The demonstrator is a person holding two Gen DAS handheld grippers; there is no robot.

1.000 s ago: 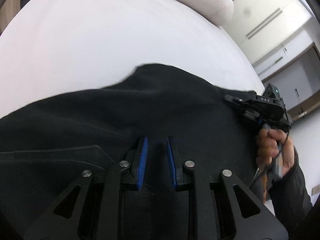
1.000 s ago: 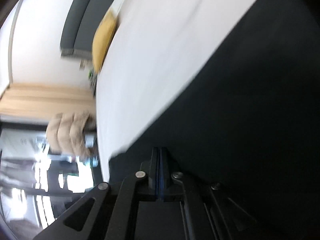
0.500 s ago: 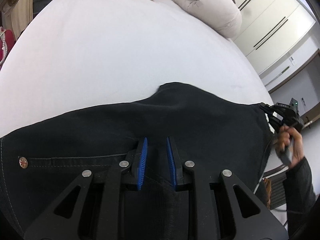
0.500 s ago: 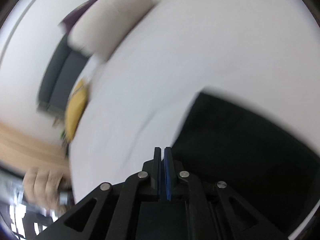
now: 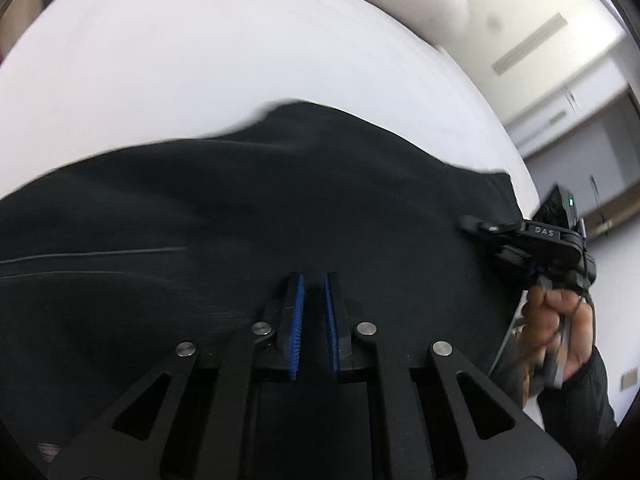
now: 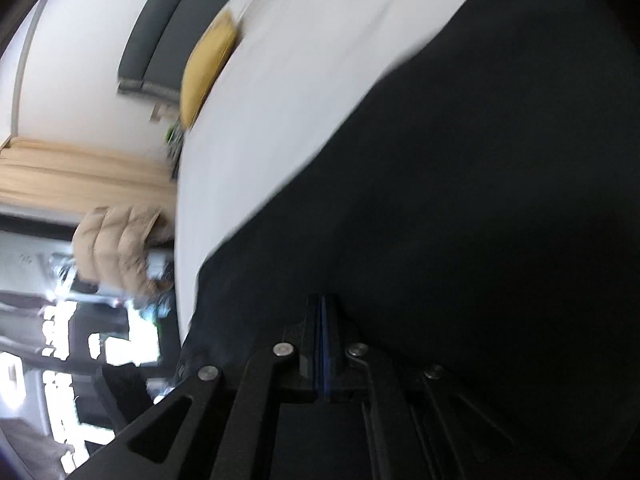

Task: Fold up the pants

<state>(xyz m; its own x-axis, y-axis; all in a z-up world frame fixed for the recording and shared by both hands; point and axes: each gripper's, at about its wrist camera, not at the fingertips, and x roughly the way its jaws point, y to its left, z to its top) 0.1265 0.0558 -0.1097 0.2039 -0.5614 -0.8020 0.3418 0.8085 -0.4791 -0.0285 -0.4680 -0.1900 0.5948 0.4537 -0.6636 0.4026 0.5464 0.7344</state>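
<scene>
Nearest, the left hand-held gripper (image 5: 314,286) hovers over the black pants (image 5: 280,208) with its blue pads slightly parted, gripping nothing, while the right hand-held gripper (image 6: 323,304) has its pads pressed together at the cloth's edge, whether pinching fabric I cannot tell. Spread across the white bed (image 5: 200,60) toward its right edge, the pants look soft, limp and fairly heavy, best taken at hems or waistband; "DAS" is printed on the right tool.

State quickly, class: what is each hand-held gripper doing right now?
Left hand-held gripper: open, a gap between its pads, over the black pants.
Right hand-held gripper: pads pressed shut; whether fabric is pinched cannot be told.
</scene>
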